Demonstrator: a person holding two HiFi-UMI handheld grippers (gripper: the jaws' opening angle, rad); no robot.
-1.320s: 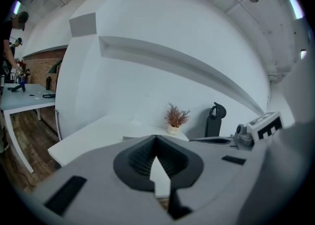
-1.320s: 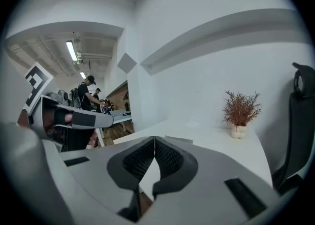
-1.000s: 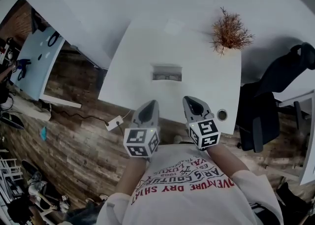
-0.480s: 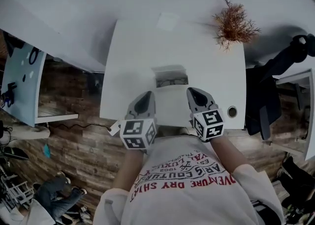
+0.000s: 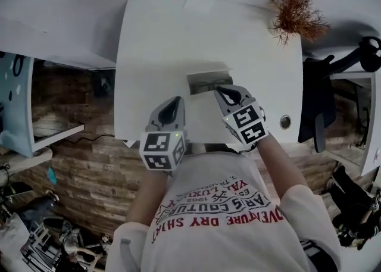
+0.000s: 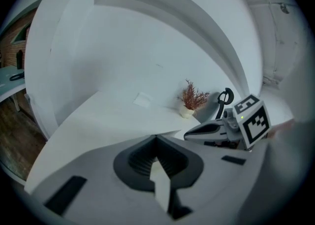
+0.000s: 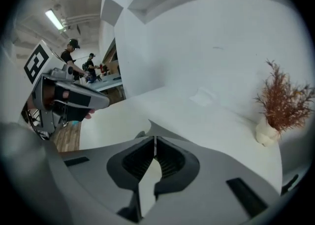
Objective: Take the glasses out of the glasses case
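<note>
In the head view the grey glasses case [image 5: 209, 81] lies open near the middle of the white table [image 5: 155, 50], with dark glasses showing inside. My right gripper [image 5: 225, 92] is shut on nothing, its tip just at the case's near right edge. My left gripper [image 5: 172, 105] is also shut and holds nothing; it sits over the table's front, left of and nearer than the case. In the left gripper view the jaws [image 6: 156, 138] meet, with the right gripper [image 6: 189, 134] at the right. In the right gripper view the jaws [image 7: 154, 138] meet too. The case is hidden in both gripper views.
A dried reddish plant [image 5: 296, 15] in a small pot stands at the table's far right corner. A white card [image 5: 199, 0] lies at the far edge. A round cable hole [image 5: 286, 122] is near the front right. A black chair [image 5: 315, 101] stands right of the table.
Both grippers have moved forward and down over the table's front edge toward the case. The right one now reaches the case's near edge. Both stay shut.
</note>
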